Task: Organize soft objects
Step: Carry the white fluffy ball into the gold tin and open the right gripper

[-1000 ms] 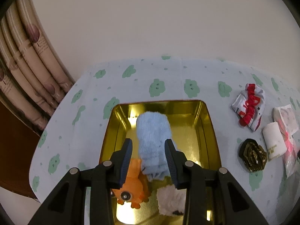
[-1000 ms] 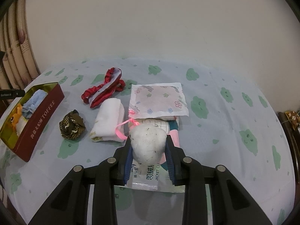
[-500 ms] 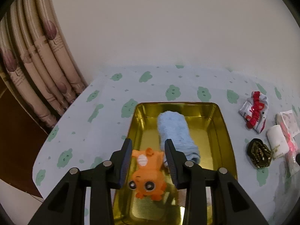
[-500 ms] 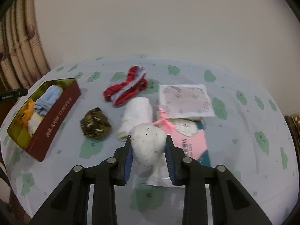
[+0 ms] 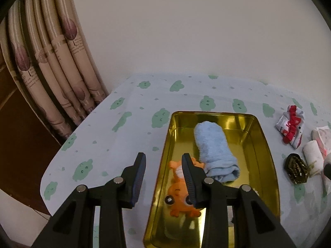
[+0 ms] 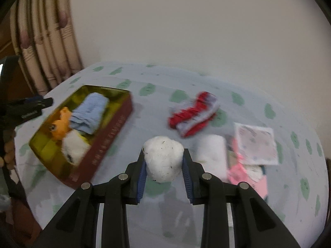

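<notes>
My right gripper [image 6: 164,162] is shut on a white fluffy ball [image 6: 163,158] and holds it above the cloth, right of the tin. The gold-lined red tin [image 6: 115,128] holds a blue rolled towel [image 6: 90,110], an orange plush toy [image 6: 60,124] and a white plush [image 6: 73,146]. In the left wrist view my left gripper [image 5: 163,168] hangs open and empty over the left rim of the tin [image 5: 165,150], with the orange toy [image 5: 182,194] and blue towel [image 5: 215,150] below its right finger.
On the green-patterned cloth [image 5: 115,140] right of the tin lie a red and white sock [image 6: 193,113], a white rolled cloth [image 6: 211,155], a dark scrunchie [image 5: 295,168], a printed packet [image 6: 256,142] and a pink packet [image 6: 246,171]. Curtains [image 5: 51,62] hang at left beyond the table edge.
My right gripper lifted the white ball off the packets and carried it left toward the tin. My left gripper drew back and left, from over the towel to the tin's left rim.
</notes>
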`<action>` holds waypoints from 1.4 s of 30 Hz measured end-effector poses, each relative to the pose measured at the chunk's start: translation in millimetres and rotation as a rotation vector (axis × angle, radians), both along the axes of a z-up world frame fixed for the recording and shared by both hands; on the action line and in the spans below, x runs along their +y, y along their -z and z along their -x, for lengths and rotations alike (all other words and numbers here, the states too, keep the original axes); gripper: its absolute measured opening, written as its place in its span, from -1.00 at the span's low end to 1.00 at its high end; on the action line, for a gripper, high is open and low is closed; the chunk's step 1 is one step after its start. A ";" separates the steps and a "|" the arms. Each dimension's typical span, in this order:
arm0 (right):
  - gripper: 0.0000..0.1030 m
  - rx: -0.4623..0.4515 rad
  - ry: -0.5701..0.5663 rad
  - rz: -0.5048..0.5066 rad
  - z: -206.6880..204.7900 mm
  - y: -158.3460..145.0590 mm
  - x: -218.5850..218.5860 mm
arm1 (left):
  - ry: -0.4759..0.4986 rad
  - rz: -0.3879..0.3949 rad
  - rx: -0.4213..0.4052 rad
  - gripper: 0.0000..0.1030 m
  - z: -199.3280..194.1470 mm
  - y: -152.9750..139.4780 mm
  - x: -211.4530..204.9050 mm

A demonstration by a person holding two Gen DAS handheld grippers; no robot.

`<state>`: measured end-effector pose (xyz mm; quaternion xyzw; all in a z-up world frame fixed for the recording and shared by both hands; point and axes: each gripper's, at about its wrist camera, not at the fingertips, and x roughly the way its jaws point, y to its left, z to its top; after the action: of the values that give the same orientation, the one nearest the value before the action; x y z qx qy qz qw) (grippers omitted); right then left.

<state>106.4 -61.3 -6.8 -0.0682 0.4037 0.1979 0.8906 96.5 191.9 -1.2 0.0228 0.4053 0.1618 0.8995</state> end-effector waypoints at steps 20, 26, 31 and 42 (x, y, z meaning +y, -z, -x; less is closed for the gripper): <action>-0.44 0.013 -0.261 0.010 -4.8 -6.4 148.4 | -0.133 0.068 -0.024 -0.29 8.2 9.5 59.3; -0.42 0.048 -0.262 0.022 -13.6 8.8 167.0 | -0.137 0.073 -0.017 -0.29 5.5 13.5 61.4; -0.41 0.059 -0.265 0.035 -15.1 17.0 173.0 | -0.142 0.077 -0.018 -0.29 4.8 14.7 62.2; 0.10 0.059 -0.269 0.010 -12.6 17.0 172.4 | -0.159 0.102 -0.024 -0.29 5.8 14.8 67.5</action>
<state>119.0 111.1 -23.9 -0.1205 0.4180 0.3156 0.8433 90.6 259.4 -16.0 -0.0573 0.4027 0.2120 0.8886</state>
